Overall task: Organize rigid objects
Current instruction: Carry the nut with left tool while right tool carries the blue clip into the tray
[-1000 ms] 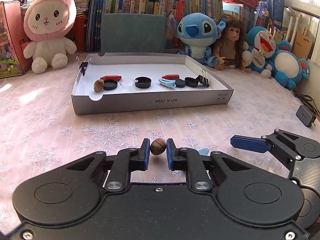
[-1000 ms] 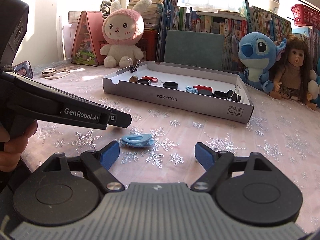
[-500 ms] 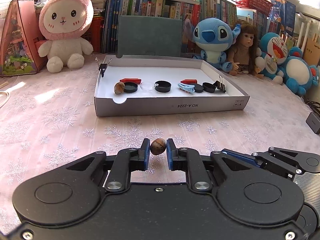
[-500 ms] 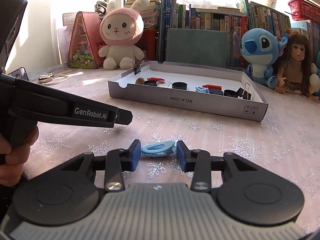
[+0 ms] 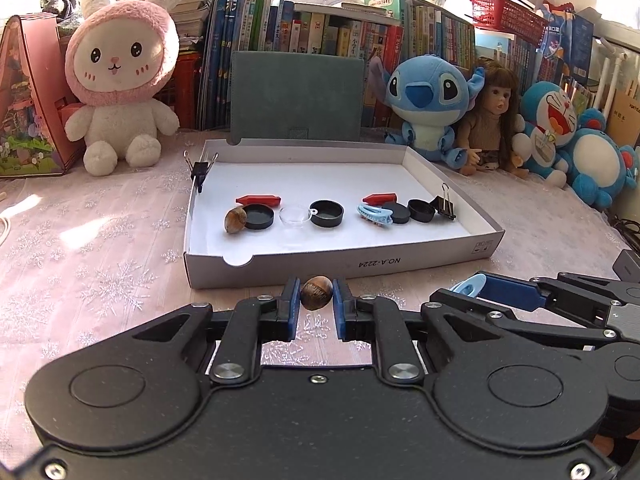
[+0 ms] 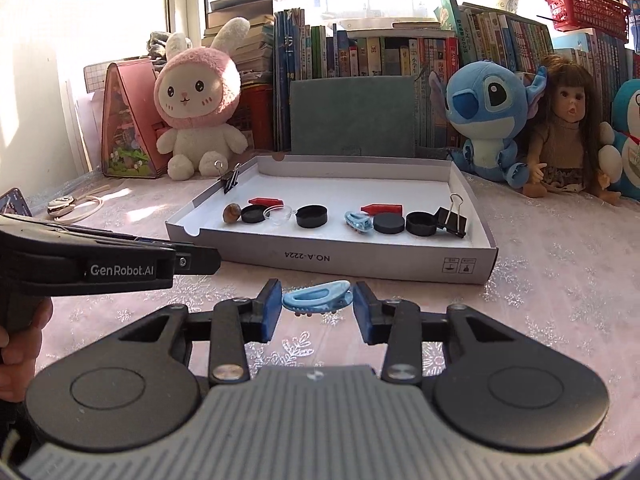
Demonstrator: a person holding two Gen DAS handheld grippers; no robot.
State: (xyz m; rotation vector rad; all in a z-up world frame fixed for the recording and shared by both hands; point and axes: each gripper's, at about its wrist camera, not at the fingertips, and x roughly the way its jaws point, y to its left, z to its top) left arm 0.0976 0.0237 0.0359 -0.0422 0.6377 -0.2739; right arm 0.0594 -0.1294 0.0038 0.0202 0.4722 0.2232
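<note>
Two grippers, each loaded, before cardboard tray (image 5: 400,264)
Left gripper (image 5: 316,306) clamped on brown snail shell (image 5: 316,298); right gripper (image 6: 317,307) closed on blue hair clip (image 6: 318,297); tray at 12 o'clock

Between the two tools and the white box (image 5: 360,261) the counter (image 5: 100,280) lies bare. The box's low front wall stands across the way in. Inside, a row of small items (image 5: 332,212) fills the middle band; the floor behind and in front of that row is free. Binder clips (image 5: 199,170) stand on the left wall and in the right corner. Plush toys (image 5: 120,92) and books (image 5: 304,32) close off the far edge.
</note>
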